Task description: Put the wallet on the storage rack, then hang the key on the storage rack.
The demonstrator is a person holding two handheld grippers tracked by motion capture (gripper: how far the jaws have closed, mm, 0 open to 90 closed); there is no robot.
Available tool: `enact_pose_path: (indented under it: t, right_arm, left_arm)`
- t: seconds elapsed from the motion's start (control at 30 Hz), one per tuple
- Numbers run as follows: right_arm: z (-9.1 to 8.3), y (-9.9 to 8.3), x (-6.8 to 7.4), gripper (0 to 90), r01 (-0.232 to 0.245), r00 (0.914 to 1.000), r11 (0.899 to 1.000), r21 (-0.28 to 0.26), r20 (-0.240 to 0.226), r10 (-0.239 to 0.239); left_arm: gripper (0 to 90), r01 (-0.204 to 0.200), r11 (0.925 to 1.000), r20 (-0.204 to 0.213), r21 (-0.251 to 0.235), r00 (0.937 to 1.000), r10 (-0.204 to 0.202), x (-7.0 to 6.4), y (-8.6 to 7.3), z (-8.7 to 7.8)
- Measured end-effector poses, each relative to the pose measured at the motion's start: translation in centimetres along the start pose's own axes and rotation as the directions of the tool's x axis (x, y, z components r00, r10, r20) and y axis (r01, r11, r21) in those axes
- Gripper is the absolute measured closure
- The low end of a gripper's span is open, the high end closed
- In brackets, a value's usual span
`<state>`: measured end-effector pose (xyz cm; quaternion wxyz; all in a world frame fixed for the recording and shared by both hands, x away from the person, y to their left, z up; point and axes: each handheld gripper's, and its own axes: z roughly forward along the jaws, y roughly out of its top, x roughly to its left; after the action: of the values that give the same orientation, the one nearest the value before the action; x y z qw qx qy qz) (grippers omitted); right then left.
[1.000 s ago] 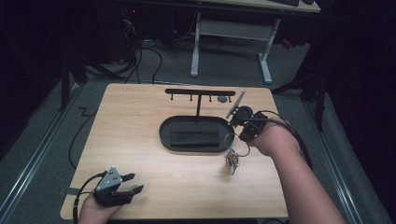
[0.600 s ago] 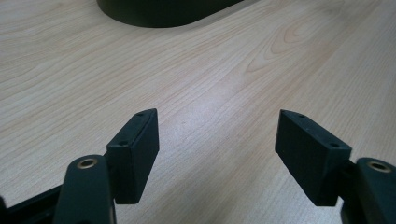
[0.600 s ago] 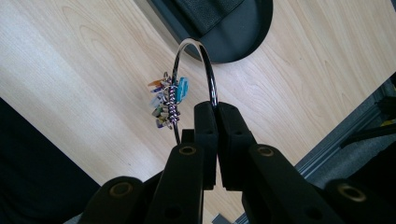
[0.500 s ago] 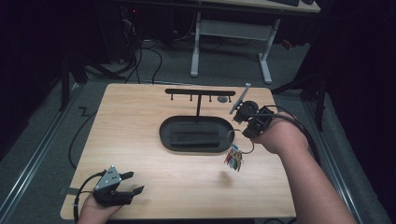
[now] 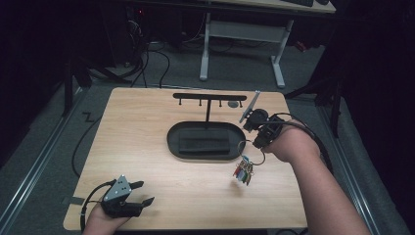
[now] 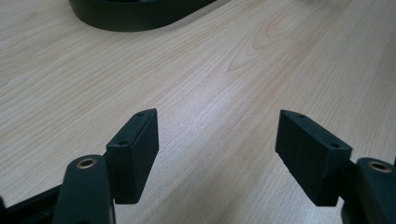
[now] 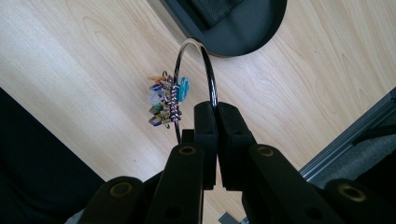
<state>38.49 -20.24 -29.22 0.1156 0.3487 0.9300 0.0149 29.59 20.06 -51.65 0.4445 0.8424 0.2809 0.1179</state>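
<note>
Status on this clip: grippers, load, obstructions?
Left gripper open, idle. Right gripper shut on metal key ring, coloured tags dangling. Black oval tray close alongside.

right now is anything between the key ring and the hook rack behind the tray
Nothing visible blocks it. The right gripper holds the key ring lifted beside the tray's right end, and the rack's hooks hang free behind it.

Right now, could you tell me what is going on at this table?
A person works with a gripper in each hand. The right gripper is shut on a metal key ring and holds it above the table, with a bunch of small coloured tags hanging from it, beside the black oval tray of a hook stand. The left gripper rests open at the near left corner, holding nothing.
</note>
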Motion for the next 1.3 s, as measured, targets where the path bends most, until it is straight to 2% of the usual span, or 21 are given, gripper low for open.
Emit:
enact_pose_path:
  t: [0.07, 0.27, 0.53, 0.63, 0.73, 1.07, 1.3]
  right_arm:
    - [0.0, -0.1, -0.3, 87.9, -0.001, 1.0000, 1.000, 0.006, 0.004, 0.001]
    - [-0.1, 0.0, -0.8, 87.9, -0.015, 0.9998, 1.000, -0.004, 0.012, 0.015]
    - [0.0, 0.5, -1.4, 87.9, -0.025, 0.9997, 0.999, -0.022, 0.005, 0.025]
    - [0.5, 0.7, -1.4, 87.9, -0.030, 0.9995, 0.999, -0.019, 0.001, 0.030]
    - [0.9, 1.0, -1.3, 87.9, -0.021, 0.9998, 1.000, -0.002, 0.002, 0.021]
    - [0.8, 2.2, -1.3, 87.9, -0.024, 0.9996, 1.000, -0.005, 0.013, 0.024]
    - [0.7, 3.0, -1.7, 87.9, -0.010, 0.9996, 1.000, -0.008, 0.026, 0.010]
  left_arm:
    - [30.7, 0.005, 0.9999, 0.005, 0.013, 1.0000, -0.005, 0.1, -0.1, 0.0]
    - [31.2, 0.014, 0.9999, -0.004, -0.007, 0.9999, -0.014, 0.3, 0.0, 0.0]
    - [29.7, -0.006, 1.0000, -0.017, 0.004, 0.9998, 0.006, 0.1, 0.1, 0.0]
    - [29.8, 0.011, 0.9999, -0.033, 0.013, 0.9994, -0.011, 0.1, 0.0, -0.1]
    - [29.6, 0.010, 0.9999, -0.040, 0.008, 0.9992, -0.010, 0.1, -0.1, -0.5]
    - [27.2, 0.030, 0.9995, -0.045, -0.004, 0.9985, -0.030, 0.2, -0.4, -1.0]
    - [27.3, 0.006, 1.0000, -0.053, 0.002, 0.9986, -0.006, -0.2, -0.3, -1.1]
